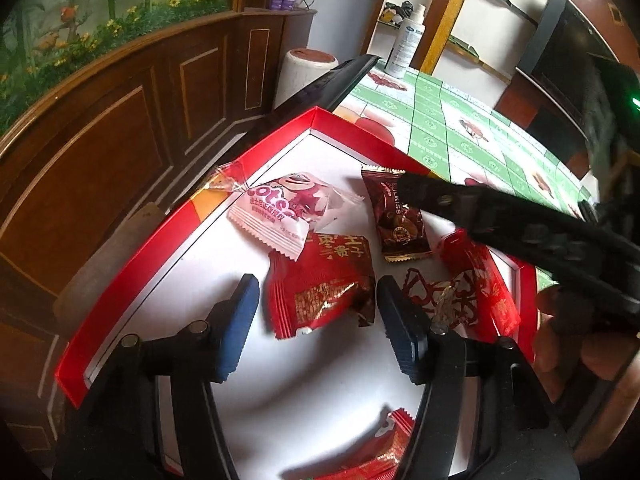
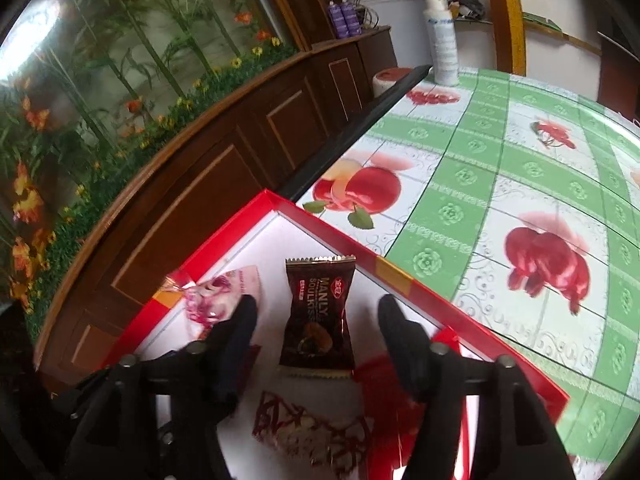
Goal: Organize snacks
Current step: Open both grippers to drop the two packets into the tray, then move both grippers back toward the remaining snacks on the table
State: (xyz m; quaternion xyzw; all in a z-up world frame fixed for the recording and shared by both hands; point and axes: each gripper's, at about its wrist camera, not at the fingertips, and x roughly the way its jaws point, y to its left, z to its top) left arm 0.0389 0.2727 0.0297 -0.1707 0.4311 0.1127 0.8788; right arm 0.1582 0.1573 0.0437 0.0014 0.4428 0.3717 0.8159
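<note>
left gripper (image 1: 318, 312): spread around red packet (image 1: 324, 284), pads apart from it | right gripper (image 2: 318, 340): spread, brown candy (image 2: 318, 316) lying between, near far corner of red box (image 2: 400, 276) | box at table (image 2: 520, 184) edge

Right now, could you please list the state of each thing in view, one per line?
Red box: open, snacks lying loose inside.
Brown snack packet: sealed, flat between the right gripper's open jaws, untouched.
Red snack packet: sealed, flat between the left gripper's open jaws.
Pink snack packet: sealed, lying flat.
Left gripper: open.
Right gripper: open.
White bottle: upright.
</note>
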